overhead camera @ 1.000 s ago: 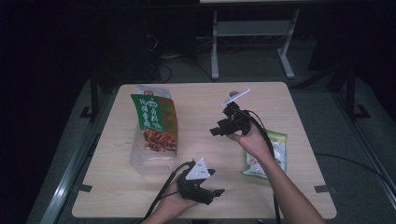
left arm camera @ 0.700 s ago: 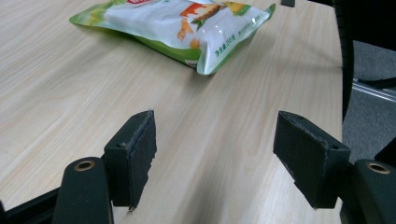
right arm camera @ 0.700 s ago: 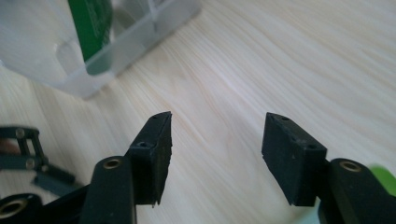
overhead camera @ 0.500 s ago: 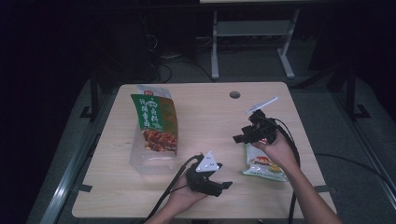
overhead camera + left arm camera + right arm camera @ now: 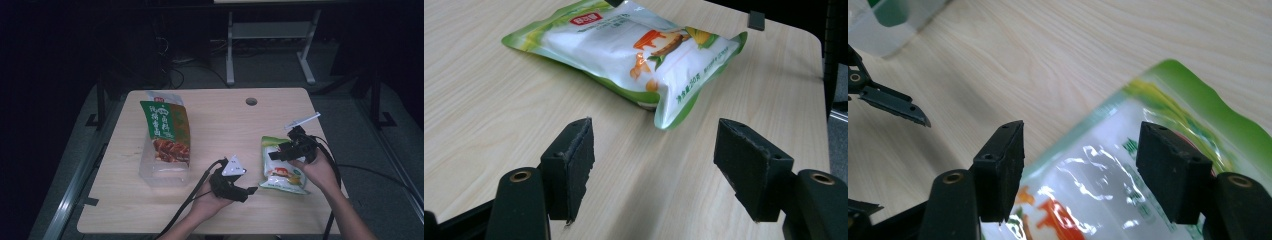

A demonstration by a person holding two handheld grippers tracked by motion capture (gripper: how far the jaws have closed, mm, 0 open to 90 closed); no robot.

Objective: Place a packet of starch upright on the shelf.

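Right gripper (image 5: 286, 151) over small pouch (image 5: 280, 170), large bag (image 5: 165, 135) apart

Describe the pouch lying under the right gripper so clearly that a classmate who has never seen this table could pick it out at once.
Start at the wooden table and go to its near right part, where the right gripper hovers with open jaws. There lies the small pouch, flat, white with a light green border. The large bag far to the left is dark green and much longer.
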